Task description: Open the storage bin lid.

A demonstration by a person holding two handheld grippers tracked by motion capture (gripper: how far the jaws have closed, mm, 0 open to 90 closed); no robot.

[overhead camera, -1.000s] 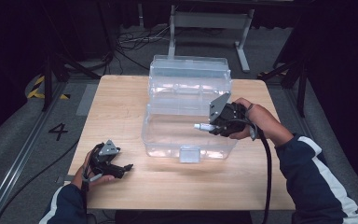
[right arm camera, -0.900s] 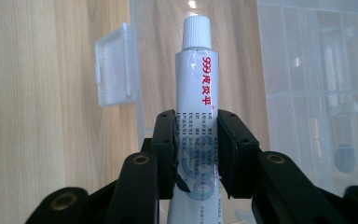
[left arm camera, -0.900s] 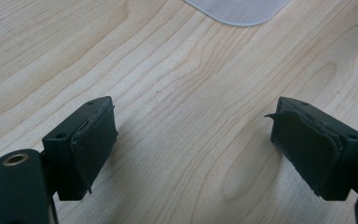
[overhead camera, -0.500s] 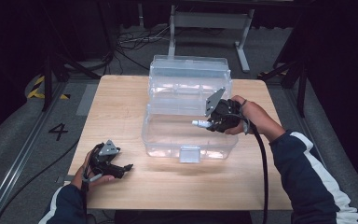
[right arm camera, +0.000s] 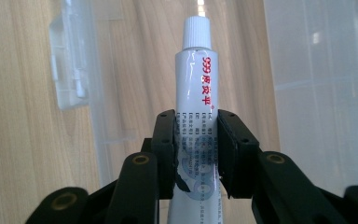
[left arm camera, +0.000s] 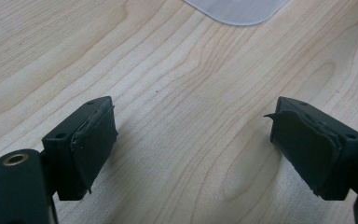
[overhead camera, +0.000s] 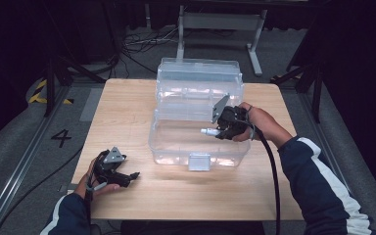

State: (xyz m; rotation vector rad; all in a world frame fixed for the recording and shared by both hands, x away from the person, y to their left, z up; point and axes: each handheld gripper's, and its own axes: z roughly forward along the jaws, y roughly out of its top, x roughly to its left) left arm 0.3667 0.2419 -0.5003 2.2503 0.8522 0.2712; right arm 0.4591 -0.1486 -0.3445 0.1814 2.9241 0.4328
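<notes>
two grippers are out on the wooden table [overhead camera: 142, 196], each in one of the person's hands. the right gripper [overhead camera: 214, 131] is clamped on a white tube [right arm camera: 196, 116], its black pads pressing either side of the tube's printed body, red lettering and a ribbed white cap pointing away from the jaws. from where i stand, that gripper hangs over the front half of the clear plastic box [overhead camera: 196, 147], with the tube lying roughly level and its cap aimed toward the table's left side. in the right gripper view the tube sits above the box's see-through floor, with the box's white latch [right arm camera: 67, 70] off to the left and wood grain showing through the plastic. whether the tube touches the box bottom i cannot tell.

the box stands in the middle of the table with its lid [overhead camera: 199, 81] thrown open at the back, and the latch tab on the front wall facing the person.

the left gripper [overhead camera: 127, 177] rests low at the table's near left corner, well apart from the box. its jaws stand wide apart with nothing between them, just bare wood under the pads [left arm camera: 93, 144]. a rounded pale plastic corner [left arm camera: 235, 11] peeks in at the top of the left gripper view.
</notes>
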